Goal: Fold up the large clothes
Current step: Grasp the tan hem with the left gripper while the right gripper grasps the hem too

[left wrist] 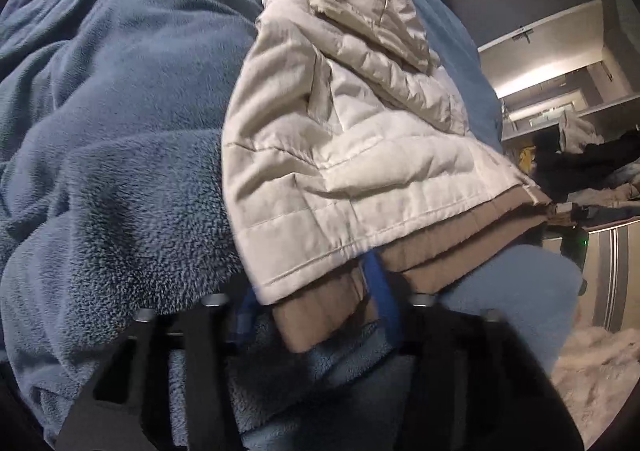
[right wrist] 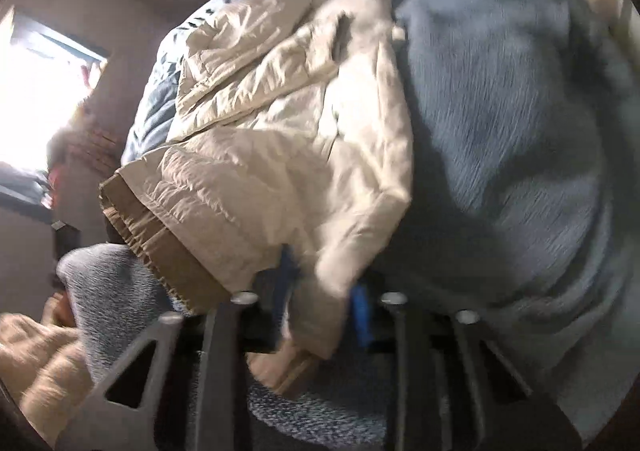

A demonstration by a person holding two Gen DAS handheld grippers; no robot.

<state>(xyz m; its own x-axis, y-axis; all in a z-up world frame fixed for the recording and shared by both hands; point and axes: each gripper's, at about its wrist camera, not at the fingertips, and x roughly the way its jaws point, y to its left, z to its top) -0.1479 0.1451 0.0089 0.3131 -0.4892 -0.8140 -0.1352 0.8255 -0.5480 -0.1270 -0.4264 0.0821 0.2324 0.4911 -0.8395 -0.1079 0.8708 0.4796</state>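
Both grippers — left gripper (left wrist: pixel 316 303), right gripper (right wrist: pixel 320 299) — have their fingers nipped on the hem of the cream puffer jacket (left wrist: pixel 340 155) at the bed's near edge — thin, slick fabric, so one corner may slip free.

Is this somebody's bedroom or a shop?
Probably a bedroom at home. A fluffy blue fleece blanket covers what looks like a bed, a cream puffer jacket lies on it, and a bright window is nearby.
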